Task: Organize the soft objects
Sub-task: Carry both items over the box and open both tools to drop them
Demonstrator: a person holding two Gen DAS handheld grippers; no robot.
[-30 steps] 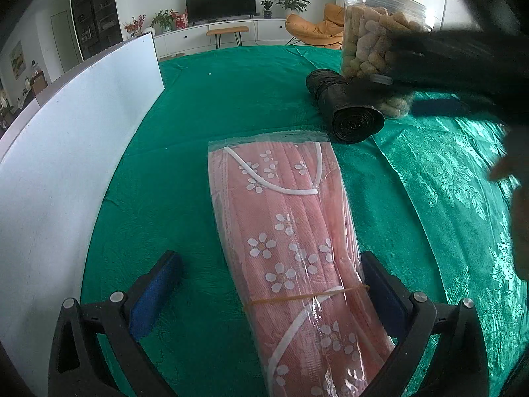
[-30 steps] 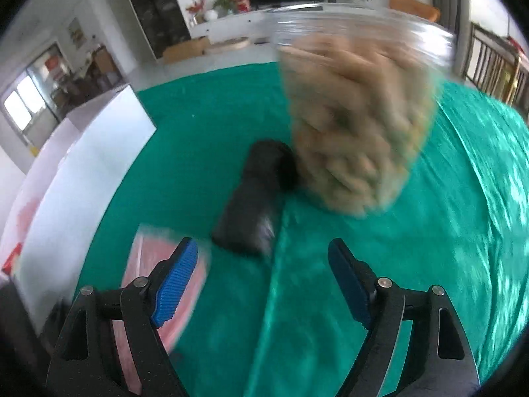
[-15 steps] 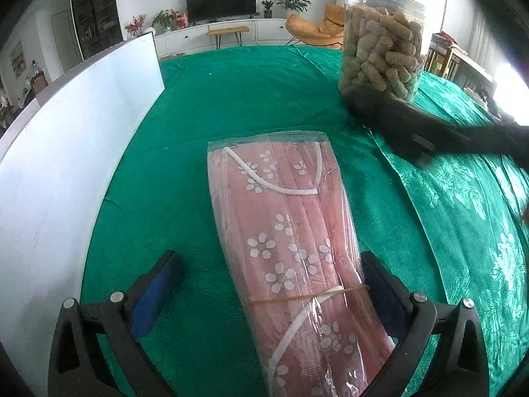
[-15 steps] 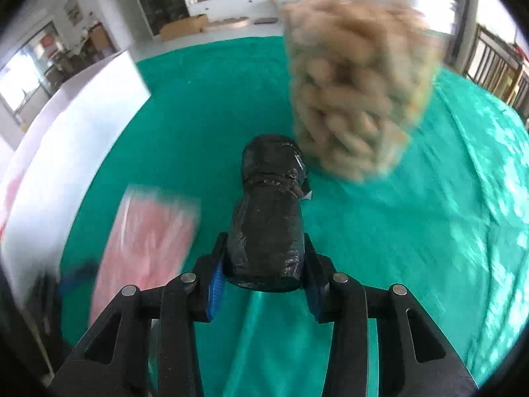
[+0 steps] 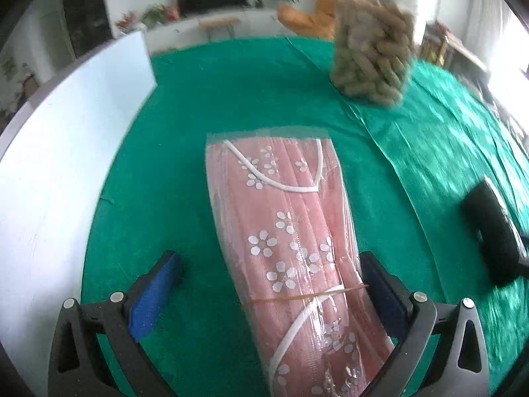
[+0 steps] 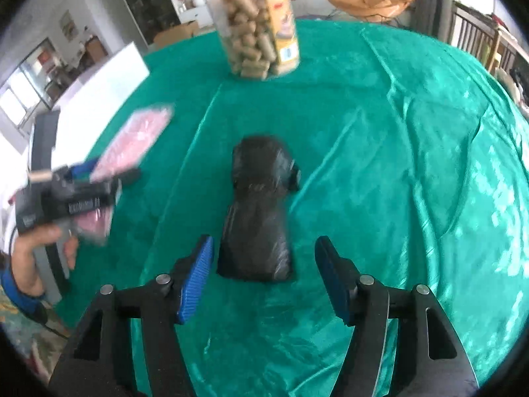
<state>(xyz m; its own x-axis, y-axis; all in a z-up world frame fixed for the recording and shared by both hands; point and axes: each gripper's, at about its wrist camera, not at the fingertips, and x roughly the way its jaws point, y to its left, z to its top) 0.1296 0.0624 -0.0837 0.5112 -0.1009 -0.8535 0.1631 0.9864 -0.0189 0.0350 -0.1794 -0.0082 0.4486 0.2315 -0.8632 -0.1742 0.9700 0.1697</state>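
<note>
A black roll of bags [image 6: 258,211] lies on the green cloth [image 6: 396,165], its near end between the fingers of my right gripper [image 6: 264,251]. The jaws are opening and neither blue pad touches the roll. In the left wrist view the same roll [image 5: 492,231] shows at the right edge. A pink flowered pack in clear plastic [image 5: 284,231] lies lengthwise between the fingers of my left gripper [image 5: 269,261], which is open wide. Its right pad stands close to the pack's edge and its left pad stands well apart.
A clear jar full of tan cork-like pieces [image 6: 258,33] stands at the far side of the table. A white board [image 5: 66,165] runs upright along the left edge. A hand [image 6: 36,251] holds the left gripper at the left.
The right gripper shut on the black roll beside the jar, carried it nearer and rightward away from the jar, and has let go of it. The left gripper and pink pack stayed put.
</note>
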